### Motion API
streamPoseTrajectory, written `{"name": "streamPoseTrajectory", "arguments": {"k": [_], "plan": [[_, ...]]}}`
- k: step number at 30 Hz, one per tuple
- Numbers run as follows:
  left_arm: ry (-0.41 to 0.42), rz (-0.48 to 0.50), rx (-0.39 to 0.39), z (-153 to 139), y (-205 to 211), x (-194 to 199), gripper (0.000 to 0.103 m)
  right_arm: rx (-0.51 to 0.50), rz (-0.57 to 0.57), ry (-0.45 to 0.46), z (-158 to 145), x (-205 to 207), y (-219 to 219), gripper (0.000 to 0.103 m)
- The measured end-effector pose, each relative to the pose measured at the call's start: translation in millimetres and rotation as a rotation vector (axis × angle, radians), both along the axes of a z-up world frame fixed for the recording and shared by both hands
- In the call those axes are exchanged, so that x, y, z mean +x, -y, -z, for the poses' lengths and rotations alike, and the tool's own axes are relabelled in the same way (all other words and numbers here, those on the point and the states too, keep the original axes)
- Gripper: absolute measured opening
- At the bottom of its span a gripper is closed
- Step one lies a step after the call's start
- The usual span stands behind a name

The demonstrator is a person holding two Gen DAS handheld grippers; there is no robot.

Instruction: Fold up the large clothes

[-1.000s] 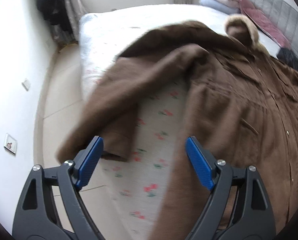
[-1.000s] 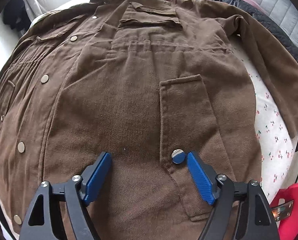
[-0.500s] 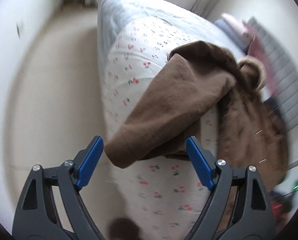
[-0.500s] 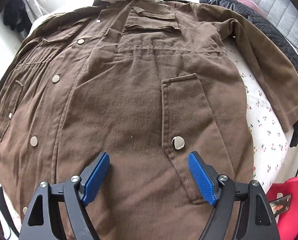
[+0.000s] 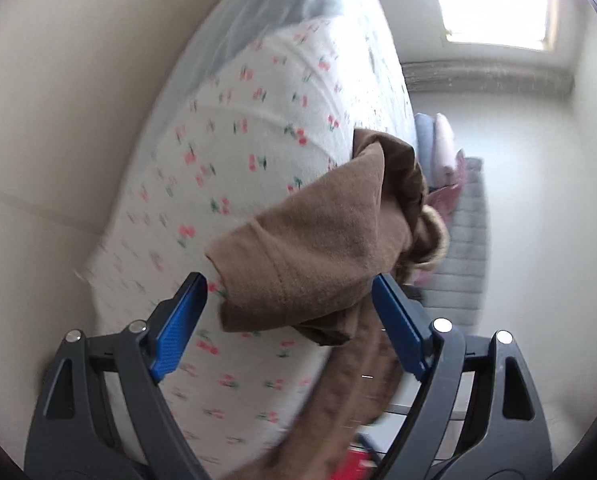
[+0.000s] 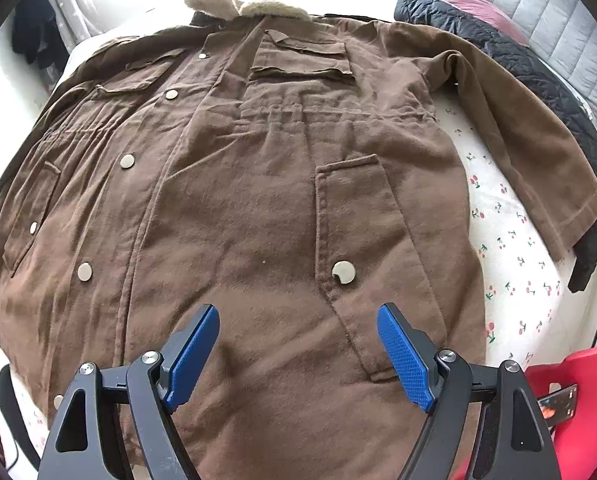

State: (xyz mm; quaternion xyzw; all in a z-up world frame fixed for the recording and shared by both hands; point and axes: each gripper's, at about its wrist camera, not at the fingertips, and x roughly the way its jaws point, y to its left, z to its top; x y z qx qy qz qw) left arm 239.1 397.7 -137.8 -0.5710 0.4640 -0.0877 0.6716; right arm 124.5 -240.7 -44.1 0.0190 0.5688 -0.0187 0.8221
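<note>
While our left tool is closing around the brown brushed-cotton coat's cuff and our right tool hovers spread, we risk pinching the cherry-print bedsheet.

Window glare, blurred fisheye daylight

Matt brushed-cloth brown coat w/ shiny metal snaps, fleecy collar

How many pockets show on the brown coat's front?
4: a flapped chest pocket upper centre, another flapped one upper left, a snap pocket lower centre-right, one at the left edge. Others may be hidden.
</note>
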Motion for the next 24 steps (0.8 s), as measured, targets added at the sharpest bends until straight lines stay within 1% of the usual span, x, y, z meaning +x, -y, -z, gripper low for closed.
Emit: {"name": "streamPoseTrajectory", "arguments": {"k": [1,2,3,4,5,6,8,9,10,14,15,16,17,18,19,20,21,22,23,24], "plan": [[-0.013,-0.001,-0.041,4.3,2.6,3.6,0.072,0.0,-0.006,0.001,1.7,1.3,-1.2,0.082],[-0.026,-0.006,-0.055,6.0,5.2,7.4,0.064,-0.002,-0.011,0.003,0.7,0.4,-2.5,0.082],[-0.032,-0.014,-0.03,2.9,6.8,10.7,0.04,-0.004,-0.017,0.008,-1.6,-1.5,-3.8,0.082],[-0.025,-0.025,0.01,-3.6,7.9,14.0,0.03,-0.005,-0.02,0.013,-1.9,0.7,-4.7,0.082],[-0.007,-0.037,0.083,-17.4,9.4,18.8,0.027,-0.005,-0.02,0.016,-2.9,0.7,-4.6,0.082],[0.011,-0.046,0.131,-27.7,9.4,21.6,0.023,-0.005,-0.02,0.02,-4.6,-0.8,-5.1,0.082],[0.086,-0.07,0.271,-66.2,9.1,29.8,0.021,-0.008,-0.016,0.025,-7.8,-3.3,-2.6,0.082],[0.13,-0.085,0.347,-88.7,8.5,33.5,0.02,-0.012,-0.012,0.025,-9.2,-5.1,-0.5,0.082],[0.179,-0.098,0.44,-116.4,8.6,38.1,0.019,-0.014,-0.009,0.025,-9.6,-5.6,1.0,0.082],[0.323,-0.115,0.704,-195.2,15.8,61.5,0.017,-0.015,0.024,0.026,-10.0,-9.2,13.1,0.082],[0.347,-0.118,0.735,-205.9,17.4,65.7,0.017,-0.01,0.036,0.026,-9.5,-9.7,16.7,0.082],[0.386,-0.118,0.788,-221.0,21.8,71.5,0.017,-0.004,0.046,0.026,-8.9,-9.5,19.6,0.082],[0.416,-0.119,0.833,-229.4,24.1,75.0,0.017,0.001,0.053,0.026,-8.5,-10.0,21.8,0.082],[0.439,-0.122,0.907,-236.4,27.3,80.0,0.018,0.007,0.061,0.028,-8.2,-10.7,24.2,0.082],[0.435,-0.127,0.993,-239.2,31.1,85.0,0.02,0.01,0.064,0.029,-8.2,-11.7,25.2,0.082],[0.383,-0.134,1.123,-235.6,35.7,98.8,0.022,0.012,0.064,0.029,-8.3,-12.5,26.6,0.082],[0.321,-0.14,1.215,-228.0,37.0,108.3,0.029,0.011,0.063,0.03,-8.5,-13.6,27.4,0.082],[0.255,-0.147,1.29,-218.5,36.9,117.6,0.037,0.007,0.061,0.031,-9.2,-15.0,28.9,0.082],[0.146,-0.142,1.351,-203.7,33.3,130.2,0.038,0.004,0.061,0.033,-10.0,-16.0,30.4,0.082],[0.102,-0.134,1.349,-196.4,29.8,133.6,0.038,0.001,0.063,0.035,-11.1,-17.6,31.9,0.082]]}}
